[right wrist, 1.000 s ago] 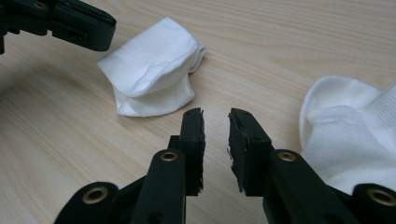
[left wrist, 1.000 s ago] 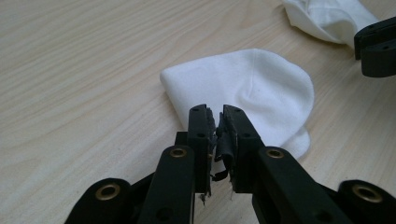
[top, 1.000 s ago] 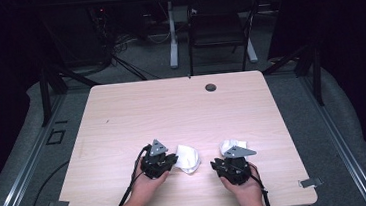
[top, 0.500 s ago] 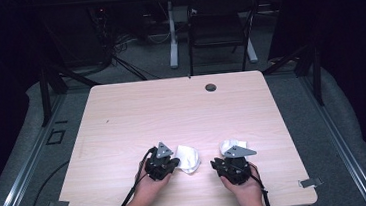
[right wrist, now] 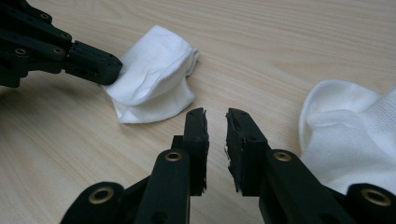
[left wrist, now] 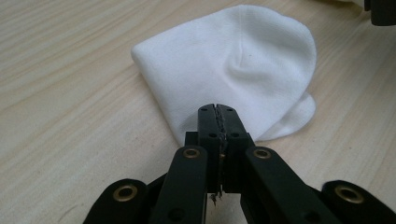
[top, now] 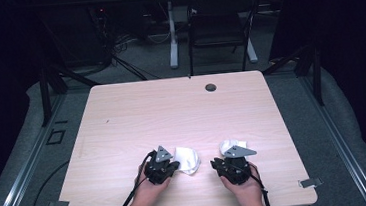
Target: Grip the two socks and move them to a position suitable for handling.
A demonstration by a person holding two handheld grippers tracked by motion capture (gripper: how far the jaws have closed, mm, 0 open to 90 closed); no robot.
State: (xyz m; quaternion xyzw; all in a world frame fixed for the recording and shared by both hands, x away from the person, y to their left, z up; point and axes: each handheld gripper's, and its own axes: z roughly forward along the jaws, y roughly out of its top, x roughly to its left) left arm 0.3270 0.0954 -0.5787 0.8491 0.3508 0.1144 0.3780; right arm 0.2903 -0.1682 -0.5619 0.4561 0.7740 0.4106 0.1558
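Pinching a folded white cloth (left wrist: 233,65), the left hand-held gripper (left wrist: 218,112) is clenched; the right hand-held gripper (right wrist: 217,119) sits slightly parted, empty.

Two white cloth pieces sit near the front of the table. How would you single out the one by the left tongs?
On the wooden table, look at its near edge, where two hands hold black tongs. The folded white sock lies between them, touching the left tongs. Unlike the other sock beyond the right tongs, it is smooth and flattened.

You're working on a matt light wood-grain table (top: 136,112). You're looking at soft white knit cloth: folded piece (left wrist: 233,65) smooth, second piece (right wrist: 350,135) showing ribbed texture. Your gripper jaws are looking matt black plastic, brass-coloured rivets.
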